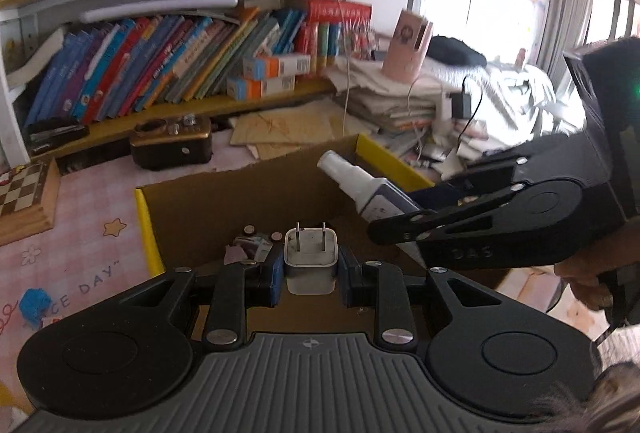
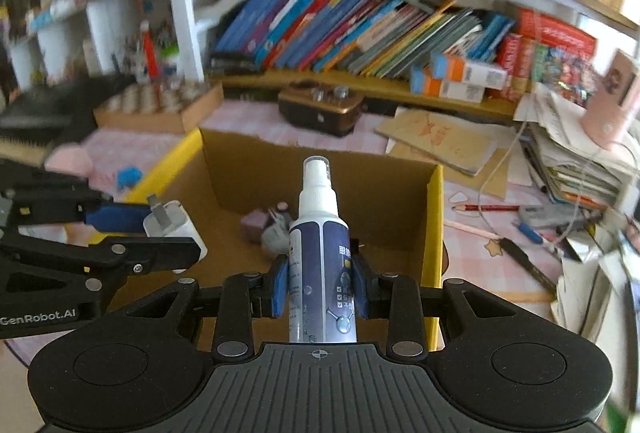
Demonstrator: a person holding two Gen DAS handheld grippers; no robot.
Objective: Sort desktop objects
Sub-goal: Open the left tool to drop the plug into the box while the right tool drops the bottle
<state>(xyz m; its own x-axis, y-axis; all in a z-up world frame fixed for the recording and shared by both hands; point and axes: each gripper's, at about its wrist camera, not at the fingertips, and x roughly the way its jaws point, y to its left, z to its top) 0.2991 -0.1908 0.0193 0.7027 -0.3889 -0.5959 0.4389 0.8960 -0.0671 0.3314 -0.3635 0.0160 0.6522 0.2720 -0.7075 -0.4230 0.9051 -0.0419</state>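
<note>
spray bottle (image 2: pixel 322 245): clamped in right tongs (image 2: pixel 320 287), long axis running forward, nozzle toward far wall of cardboard box (image 2: pixel 434 233), over its open inside | charger plug (image 1: pixel 310 257): gripped by left tongs (image 1: pixel 308 271), prongs forward, over box's near edge | both just above box, drop lies straight below

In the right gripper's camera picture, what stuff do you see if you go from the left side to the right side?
Chessboard → white charger → spray bottle → red pencil → paper pile.
</note>
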